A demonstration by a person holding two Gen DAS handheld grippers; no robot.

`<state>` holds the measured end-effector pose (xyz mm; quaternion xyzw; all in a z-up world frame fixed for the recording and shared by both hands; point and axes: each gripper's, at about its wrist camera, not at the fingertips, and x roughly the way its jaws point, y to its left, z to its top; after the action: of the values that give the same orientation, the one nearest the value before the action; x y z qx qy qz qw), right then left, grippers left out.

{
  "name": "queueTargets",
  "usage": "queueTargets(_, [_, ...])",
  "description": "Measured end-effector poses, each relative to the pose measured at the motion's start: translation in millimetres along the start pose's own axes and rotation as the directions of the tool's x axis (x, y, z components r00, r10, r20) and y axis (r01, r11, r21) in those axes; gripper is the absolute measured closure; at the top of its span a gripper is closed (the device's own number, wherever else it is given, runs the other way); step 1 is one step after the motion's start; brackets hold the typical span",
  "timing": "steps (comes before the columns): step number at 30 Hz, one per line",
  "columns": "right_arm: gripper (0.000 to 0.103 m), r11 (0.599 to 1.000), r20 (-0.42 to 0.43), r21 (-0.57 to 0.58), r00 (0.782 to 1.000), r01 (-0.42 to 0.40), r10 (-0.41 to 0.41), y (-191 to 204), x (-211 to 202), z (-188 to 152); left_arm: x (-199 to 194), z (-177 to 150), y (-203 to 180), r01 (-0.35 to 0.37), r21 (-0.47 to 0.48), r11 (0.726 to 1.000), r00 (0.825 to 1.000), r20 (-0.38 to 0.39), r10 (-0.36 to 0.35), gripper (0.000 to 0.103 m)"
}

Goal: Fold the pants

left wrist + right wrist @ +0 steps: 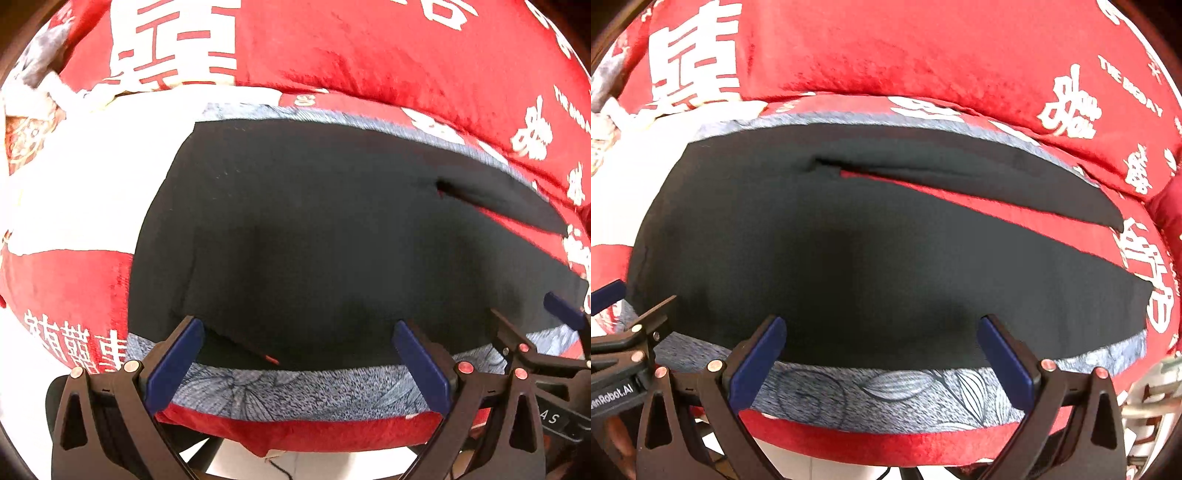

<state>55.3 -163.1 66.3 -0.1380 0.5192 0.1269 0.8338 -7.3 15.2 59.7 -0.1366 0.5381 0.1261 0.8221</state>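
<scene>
The pants (332,240) lie flat and spread, dark and matte, on a grey leaf-print mat (295,391) that sits on a red blanket (369,55) with white characters; the two legs run off to the right with a thin wedge of red showing between them (997,206). The cloth looks soft, thin and light, so it should drape and sag when lifted, and probably slides little on the fuzzy mat. It lies nearly wrinkle-free. The best hold looks like a pinch at the near edge or at the waist corners on the left, taking both layers; a pinch in the middle would only bunch it. The left gripper (295,365) hovers at the near edge with its blue fingers (173,365) wide apart, holding nothing. The right gripper (882,358) does the same just beside it, fingers (1008,365) spread, empty. White cloth (74,184) lies left of the pants. Folding is not yet begun, by the look of it.
</scene>
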Motion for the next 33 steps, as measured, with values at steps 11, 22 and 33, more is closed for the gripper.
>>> queueTargets(11, [0.000,0.999,0.011,-0.038,1.000,-0.017,0.017,10.3,-7.4,25.5,0.7,30.9,8.2,-0.031,-0.002,1.000,0.999,-0.010,0.031,0.000])
queueTargets(22, [0.000,0.996,0.038,-0.088,0.999,0.015,-0.011,17.6,-8.6,52.7,-3.8,54.2,3.1,-0.063,0.010,0.998,0.998,0.025,0.063,0.000])
queueTargets(33, [0.000,0.997,0.002,-0.065,0.999,-0.040,0.040,16.9,7.5,63.4,9.1,64.0,0.5,-0.087,0.025,0.996,0.996,0.025,0.087,0.000])
